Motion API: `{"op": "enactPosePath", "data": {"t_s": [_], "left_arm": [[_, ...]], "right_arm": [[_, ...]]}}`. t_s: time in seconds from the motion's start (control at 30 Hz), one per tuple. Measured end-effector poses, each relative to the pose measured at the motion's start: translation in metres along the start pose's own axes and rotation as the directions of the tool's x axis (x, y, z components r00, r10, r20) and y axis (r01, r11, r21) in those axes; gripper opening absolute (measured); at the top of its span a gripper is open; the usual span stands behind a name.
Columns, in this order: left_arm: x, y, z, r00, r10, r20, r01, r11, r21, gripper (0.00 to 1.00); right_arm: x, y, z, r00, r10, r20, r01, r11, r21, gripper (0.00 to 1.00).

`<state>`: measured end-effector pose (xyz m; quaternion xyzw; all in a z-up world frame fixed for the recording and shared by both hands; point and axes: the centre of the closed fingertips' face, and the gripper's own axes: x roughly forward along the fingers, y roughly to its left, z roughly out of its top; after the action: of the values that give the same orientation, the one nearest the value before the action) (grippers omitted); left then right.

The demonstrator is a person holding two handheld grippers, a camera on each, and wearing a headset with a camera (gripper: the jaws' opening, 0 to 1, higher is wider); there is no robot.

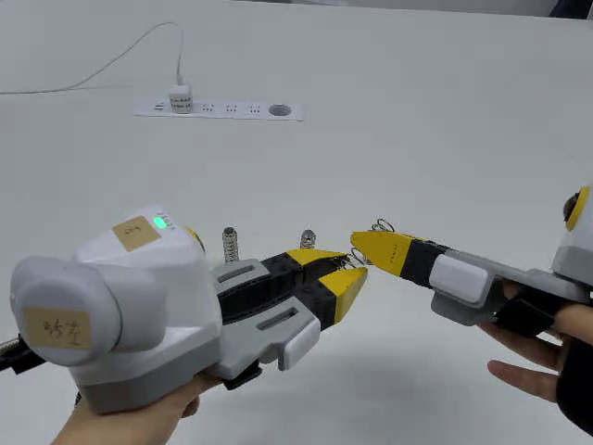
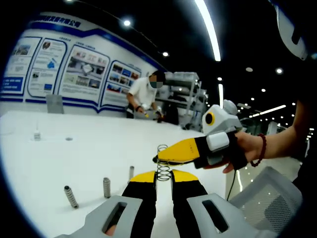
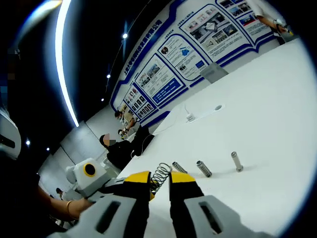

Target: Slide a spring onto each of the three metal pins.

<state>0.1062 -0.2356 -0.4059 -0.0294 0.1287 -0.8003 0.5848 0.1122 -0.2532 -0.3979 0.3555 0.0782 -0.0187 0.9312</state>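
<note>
One spring (image 2: 162, 166) stands between the yellow tips of my left gripper (image 2: 163, 177), which is closed to the spring's width. My right gripper (image 2: 156, 159) comes in from the right and pinches the same spring (image 3: 160, 172) between its own tips (image 3: 160, 179). In the head view the left gripper (image 1: 350, 267) and right gripper (image 1: 357, 241) meet tip to tip, and the spring's end (image 1: 381, 225) sticks up above them. On the table behind stand two pins wearing springs (image 1: 230, 244) (image 1: 308, 238). A third, bare pin (image 2: 131, 172) (image 3: 236, 161) stands beside them.
A white power strip (image 1: 222, 109) with a plug (image 1: 180, 96) and a cable lies at the far side of the white table (image 1: 445, 139). A person (image 2: 141, 96) works at a far bench in the background.
</note>
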Motion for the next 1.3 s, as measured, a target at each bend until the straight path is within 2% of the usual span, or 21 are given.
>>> {"op": "enactPosePath", "data": {"t_s": [0.3,0.43,0.53,0.7,0.83,1.03,1.13,1.3], "left_arm": [[-0.003,0.0,0.004,1.0,0.0,0.004,0.0,1.0,0.016,0.11],[-0.004,0.002,0.003,0.9998,0.018,-0.011,-0.017,0.999,0.046,0.12],[-0.004,0.005,0.003,0.9994,0.03,-0.016,-0.029,0.998,0.049,0.12],[-0.007,0.012,0.003,0.998,0.059,-0.023,-0.057,0.996,0.07,0.19],[-0.012,0.022,0.0,0.9926,0.11,-0.052,-0.104,0.989,0.108,0.29],[-0.02,0.032,-0.006,0.9835,0.162,-0.081,-0.148,0.977,0.154,0.33],[-0.024,0.039,-0.01,0.9751,0.198,-0.099,-0.178,0.967,0.18,0.37],[-0.029,0.048,-0.017,0.9614,0.244,-0.127,-0.214,0.954,0.211,0.42]], "right_arm": [[0.001,0.007,0.001,0.9987,0.048,0.021,-0.048,0.999,0.021,0.14],[0.002,0.009,0.0,0.9986,0.05,0.018,-0.05,0.999,-0.016,0.13],[0.002,0.006,0.001,0.9995,0.027,0.015,-0.026,0.997,-0.073,0.11],[0.002,0.004,0.005,0.9998,0.013,0.018,-0.011,0.991,-0.132,0.11],[0.003,0.001,0.01,0.9998,-0.012,0.014,0.015,0.976,-0.219,0.11],[0.005,-0.007,0.019,0.9987,-0.05,0.011,0.051,0.945,-0.323,0.11],[0.006,-0.013,0.024,0.9965,-0.082,0.011,0.08,0.92,-0.384,0.11],[0.009,-0.023,0.032,0.9938,-0.11,0.015,0.106,0.897,-0.429,0.11]]}}
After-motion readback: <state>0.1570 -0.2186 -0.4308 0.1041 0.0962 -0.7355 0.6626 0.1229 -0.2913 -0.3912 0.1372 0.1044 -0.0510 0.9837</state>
